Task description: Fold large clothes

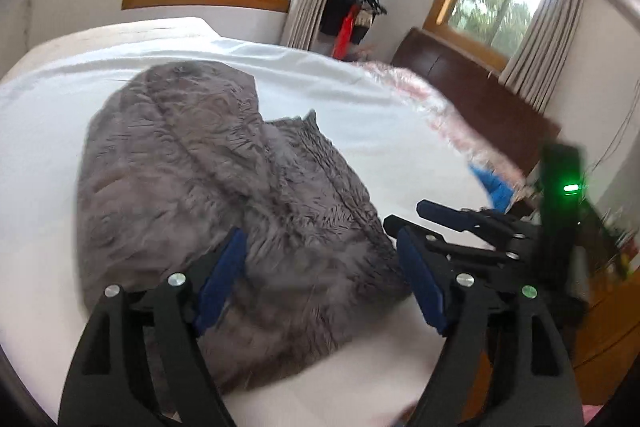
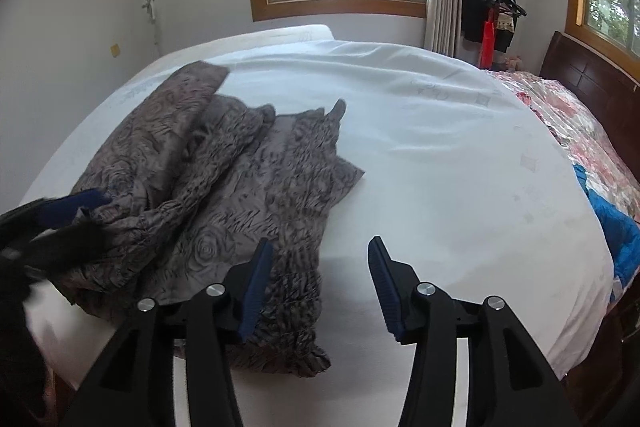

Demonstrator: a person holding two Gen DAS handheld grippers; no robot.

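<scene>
Garment point(image 2: 224, 195), grey-brown with rose pattern, lies on white bed sheet point(image 2: 440, 155), gathered into long folded bundle with loose corners and rumpled edge; folding judged partly done, squaring and final fold left; left gripper point(image 1: 320, 279) jaws apart above cloth, nothing between pads; right gripper point(image 2: 320, 287) jaws apart, one finger over garment's near hem, other over bare sheet, gripping nothing; no containers in view; blue cloth point(image 2: 612, 227) at bed edge.

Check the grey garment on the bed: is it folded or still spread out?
Partly folded. The grey garment lies bunched in overlapping layers on the white sheet, corners sticking out unevenly. Both grippers' jaws stand open, holding nothing.
</scene>
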